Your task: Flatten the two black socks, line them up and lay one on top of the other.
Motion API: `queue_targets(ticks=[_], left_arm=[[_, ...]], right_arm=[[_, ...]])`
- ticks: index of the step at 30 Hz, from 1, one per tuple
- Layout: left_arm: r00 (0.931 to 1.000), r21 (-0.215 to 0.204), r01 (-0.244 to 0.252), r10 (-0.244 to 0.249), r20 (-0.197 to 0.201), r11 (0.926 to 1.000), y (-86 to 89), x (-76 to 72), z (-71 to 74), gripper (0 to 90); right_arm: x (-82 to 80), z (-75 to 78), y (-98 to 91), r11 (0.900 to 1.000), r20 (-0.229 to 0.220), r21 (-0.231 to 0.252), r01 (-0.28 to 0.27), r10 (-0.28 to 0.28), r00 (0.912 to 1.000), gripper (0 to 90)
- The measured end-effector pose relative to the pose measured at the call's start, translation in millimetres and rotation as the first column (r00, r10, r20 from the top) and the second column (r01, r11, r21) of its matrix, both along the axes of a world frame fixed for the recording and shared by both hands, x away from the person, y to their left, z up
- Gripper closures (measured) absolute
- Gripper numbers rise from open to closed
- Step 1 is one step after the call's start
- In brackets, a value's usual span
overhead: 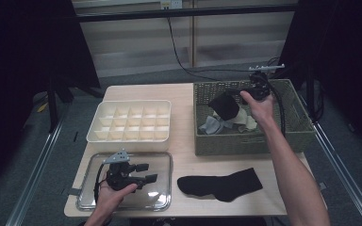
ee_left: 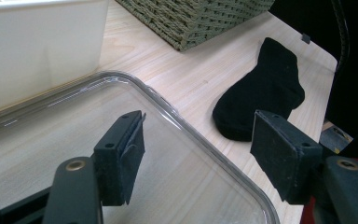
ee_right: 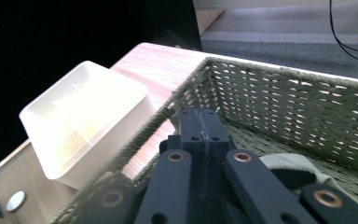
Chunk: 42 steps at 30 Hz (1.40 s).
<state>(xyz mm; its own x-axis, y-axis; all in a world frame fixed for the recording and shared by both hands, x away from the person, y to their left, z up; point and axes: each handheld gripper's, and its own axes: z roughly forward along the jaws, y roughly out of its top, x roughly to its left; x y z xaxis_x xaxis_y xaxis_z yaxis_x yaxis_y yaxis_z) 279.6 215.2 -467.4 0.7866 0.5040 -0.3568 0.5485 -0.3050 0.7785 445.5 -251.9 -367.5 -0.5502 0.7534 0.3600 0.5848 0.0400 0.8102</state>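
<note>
Gripping a black sock [overhead: 224, 106] above the basket [overhead: 245, 143], the right gripper [ee_right: 199, 125] is clamped tight; left gripper [ee_left: 196, 144], left of basket, gapes wide, empty

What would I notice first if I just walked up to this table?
Probably the right tool lifting a black sock out of the woven basket at the right. Then the other black sock lying flat on the table's near edge, and the left tool, open, over a clear tray in front of the white divided box.
</note>
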Motion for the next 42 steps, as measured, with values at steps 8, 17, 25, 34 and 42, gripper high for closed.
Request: queue_targets(ticks=[8, 17, 25, 34, 42], left_arm=[[0.9999, 0.007, 0.011, -0.011, 0.002, 0.9999, -1.1, -1.5, 0.3, 35.3], [0.9999, 0.0, 0.012, -0.012, 0.009, 0.9999, -1.4, -4.7, 1.2, 35.6], [0.9999, 0.001, 0.012, -0.012, 0.007, 0.9999, -1.1, -3.8, 1.4, 35.5], [0.9998, -0.003, 0.019, -0.019, 0.01, 0.9998, -2.8, -3.7, 2.4, 35.7], [0.9996, 0.0, 0.015, -0.015, 0.023, 0.9999, -4.0, -3.1, 3.2, 36.0]], right_arm=[[-12.4, 6.8, 1.0, 0.9994, 0.033, 0.031, -0.018, 0.017, 0.9993, 90.0], [-26.5, 16.3, 3.7, 0.9979, 0.069, 0.052, -0.038, 0.035, 0.997, 90.0], [-35.9, 28.6, 2.0, 0.9974, 0.104, 0.055, -0.046, 0.04, 0.9938, 90.0], [-49.1, 39.8, -4.5, 0.996, 0.14, 0.077, -0.045, 0.034, 0.9896, 90.0], [-58.1, 52.2, -2.0, 0.9937, 0.173, 0.091, -0.066, 0.049, 0.9837, 90.0]])
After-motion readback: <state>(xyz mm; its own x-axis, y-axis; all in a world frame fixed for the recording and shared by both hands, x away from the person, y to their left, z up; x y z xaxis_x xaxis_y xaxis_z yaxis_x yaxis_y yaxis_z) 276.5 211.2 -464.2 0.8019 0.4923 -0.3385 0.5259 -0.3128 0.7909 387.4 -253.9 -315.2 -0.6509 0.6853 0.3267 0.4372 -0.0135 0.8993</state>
